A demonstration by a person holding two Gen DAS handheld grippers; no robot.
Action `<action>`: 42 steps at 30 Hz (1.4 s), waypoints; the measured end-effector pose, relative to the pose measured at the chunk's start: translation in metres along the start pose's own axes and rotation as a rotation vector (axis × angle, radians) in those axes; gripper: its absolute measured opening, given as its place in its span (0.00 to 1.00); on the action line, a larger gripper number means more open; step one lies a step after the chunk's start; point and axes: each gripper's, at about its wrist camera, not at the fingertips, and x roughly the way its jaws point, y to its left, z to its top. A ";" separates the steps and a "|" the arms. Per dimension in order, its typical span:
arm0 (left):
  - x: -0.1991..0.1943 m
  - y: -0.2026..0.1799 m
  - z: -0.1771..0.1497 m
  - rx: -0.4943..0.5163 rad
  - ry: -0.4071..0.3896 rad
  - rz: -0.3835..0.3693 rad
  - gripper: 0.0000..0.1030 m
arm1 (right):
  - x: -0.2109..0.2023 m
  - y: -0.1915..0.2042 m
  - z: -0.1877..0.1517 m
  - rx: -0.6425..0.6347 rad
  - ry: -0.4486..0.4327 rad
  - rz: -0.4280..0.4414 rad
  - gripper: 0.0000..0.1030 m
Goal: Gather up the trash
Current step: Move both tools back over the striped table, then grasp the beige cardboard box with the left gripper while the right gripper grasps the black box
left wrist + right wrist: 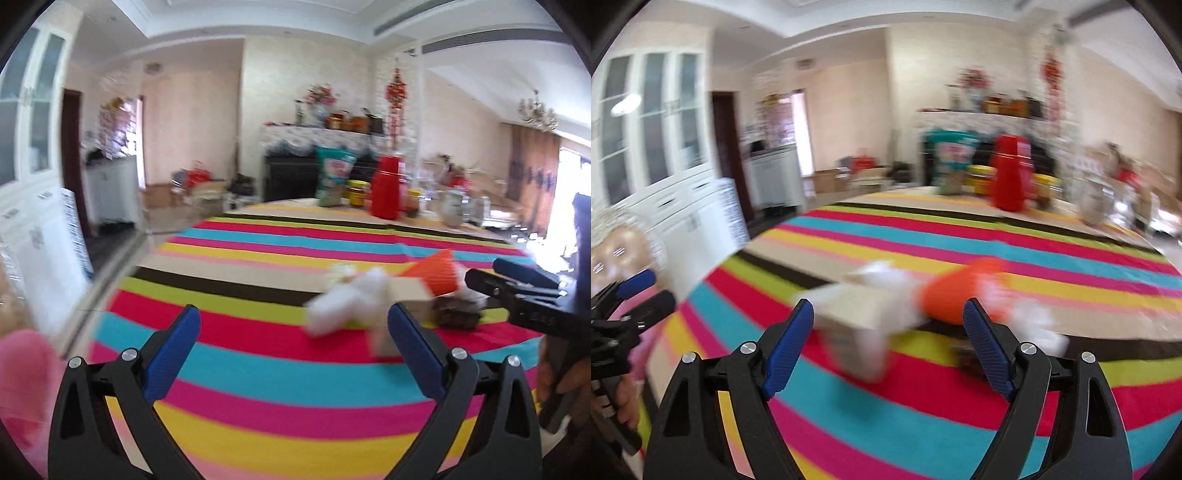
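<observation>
Rm around my table: cream walls (192,122), white glass-door cabinet (33,122) at left, dark doorway (74,155) — curtained window (535,173) at right, bright daylight.

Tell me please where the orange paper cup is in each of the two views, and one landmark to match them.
Left wrist view: orange paper cup, right of centre, lying on the striped tablecloth behind white tissue.
Right wrist view: orange paper cup, centre, blurred, lying between the open jaws' line of sight.
Shared landmark: tall red cup stack at the table's far end.

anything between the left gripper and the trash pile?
Nothing: in the left wrist view only bare striped tablecloth lies between the open left gripper and the trash pile.
</observation>
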 end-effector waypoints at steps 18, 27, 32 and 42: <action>0.107 -0.099 0.000 0.034 0.092 -0.063 0.95 | 0.025 -0.120 -0.030 0.226 -0.011 -0.122 0.77; 0.150 -0.108 -0.023 0.096 0.170 -0.041 0.82 | 0.036 -0.141 -0.043 0.259 0.016 -0.156 0.77; 0.160 -0.105 -0.030 0.129 0.210 -0.059 0.50 | 0.052 -0.121 -0.047 0.138 0.095 -0.131 0.77; 0.135 -0.103 -0.023 0.145 0.140 -0.067 0.49 | 0.064 -0.094 -0.047 0.024 0.176 -0.083 0.77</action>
